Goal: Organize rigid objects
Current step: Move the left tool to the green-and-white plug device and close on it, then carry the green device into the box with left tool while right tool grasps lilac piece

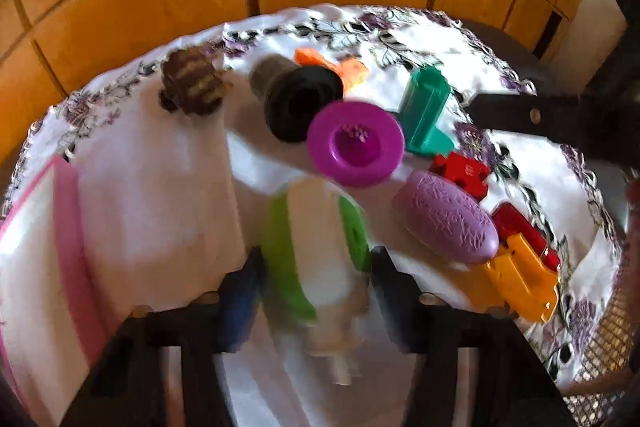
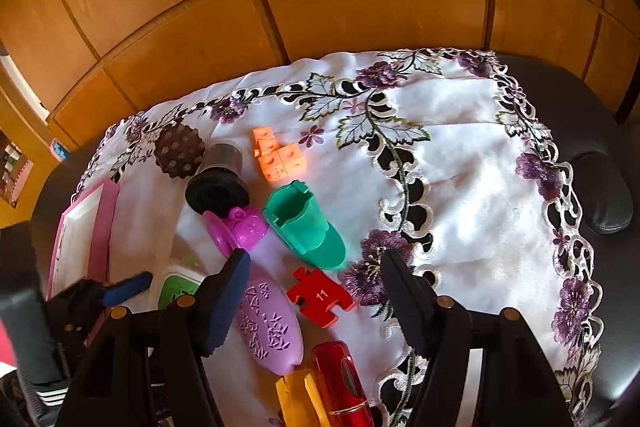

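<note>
2 grippers hang over a worktop draped in a white cloth (image 2: 460, 187) embroidered with purple flowers, where a cluster of small plastic things lies toward the left side.

The left gripper (image 1: 316, 259) has a green-and-white block (image 1: 308, 227) between its 2 fingers, its jaws narrowed to about the block's width. The picture is blurred there, so I cannot tell whether the pads actually press on it. The block sits at the near edge of the cluster, just beside a pink-framed board (image 2: 84, 239) at the cloth's left edge.

The right gripper (image 2: 316, 267) is about half open and has hold of nothing. Its left fingertip stands above the top end of a purple oval piece (image 2: 270, 327), and a red puzzle piece (image 2: 320, 295) marked 11 lies on the cloth between the 2 fingers.

Beyond those, a teal shoe-shaped mould (image 2: 306, 225) lies on its side, with a magenta disc (image 2: 240, 229) just to its left. A black-and-grey cylinder (image 2: 218, 183) lies tipped behind the disc, touching it. A brown studded ball (image 2: 179, 151) rests just beside the cylinder near the far edge, and a block of 4 orange cubes (image 2: 278, 157) sits to the cylinder's right.

Closest to the right wrist camera, a glossy red piece (image 2: 340, 379) and a yellow piece (image 2: 300, 399) lie side by side below the purple oval.
</note>
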{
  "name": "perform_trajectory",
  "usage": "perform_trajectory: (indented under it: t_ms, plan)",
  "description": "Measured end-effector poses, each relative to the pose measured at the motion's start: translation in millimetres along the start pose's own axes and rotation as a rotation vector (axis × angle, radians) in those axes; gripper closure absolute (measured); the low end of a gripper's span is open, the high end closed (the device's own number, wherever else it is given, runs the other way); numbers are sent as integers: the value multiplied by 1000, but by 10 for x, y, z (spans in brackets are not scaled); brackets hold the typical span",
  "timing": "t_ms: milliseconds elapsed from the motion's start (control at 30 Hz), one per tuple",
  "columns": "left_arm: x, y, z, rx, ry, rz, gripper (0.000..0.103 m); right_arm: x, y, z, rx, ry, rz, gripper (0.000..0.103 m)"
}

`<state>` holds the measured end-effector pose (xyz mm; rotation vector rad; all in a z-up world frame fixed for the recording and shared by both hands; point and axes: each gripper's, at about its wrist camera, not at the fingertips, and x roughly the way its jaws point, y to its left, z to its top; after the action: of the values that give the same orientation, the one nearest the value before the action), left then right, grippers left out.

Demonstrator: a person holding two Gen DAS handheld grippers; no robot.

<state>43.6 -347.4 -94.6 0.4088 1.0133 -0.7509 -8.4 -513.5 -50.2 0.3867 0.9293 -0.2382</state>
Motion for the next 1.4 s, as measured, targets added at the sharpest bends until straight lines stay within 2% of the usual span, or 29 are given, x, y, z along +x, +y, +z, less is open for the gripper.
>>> perform_trajectory:
  t_ms: [133,267,433,600,700,800,900,1133,1400]
  plan:
    - [-76,102,-127,-39,-50,-19,58,69,120,-40,-62,37,19,64]
    - [-264,194,-196,-85,-100,-39,58,199,336,-142,-175,104,27,64]
    - [-592,266,-276,-106,-171,-61,58,379,416,-223,-235,185,4,63]
    - [-893,484,-349,-162,-219,-74,58,388,476,-277,-274,187,-7,62]
    - [-1072,751,-452,-214,-236,-61,58,420,525,-310,-296,203,-2,61]
    - [-1184,1073,-558,-264,-238,-27,58,491,557,-344,-316,237,-14,60]
    - [-1170,1427,-651,-312,-215,41,58,539,583,-376,-338,254,-37,59]
    - [-859,2187,-781,-401,-135,192,58,568,577,-393,-321,252,-33,59]
    - [-680,2508,-728,-423,-113,264,57,567,575,-392,-316,244,-23,59]
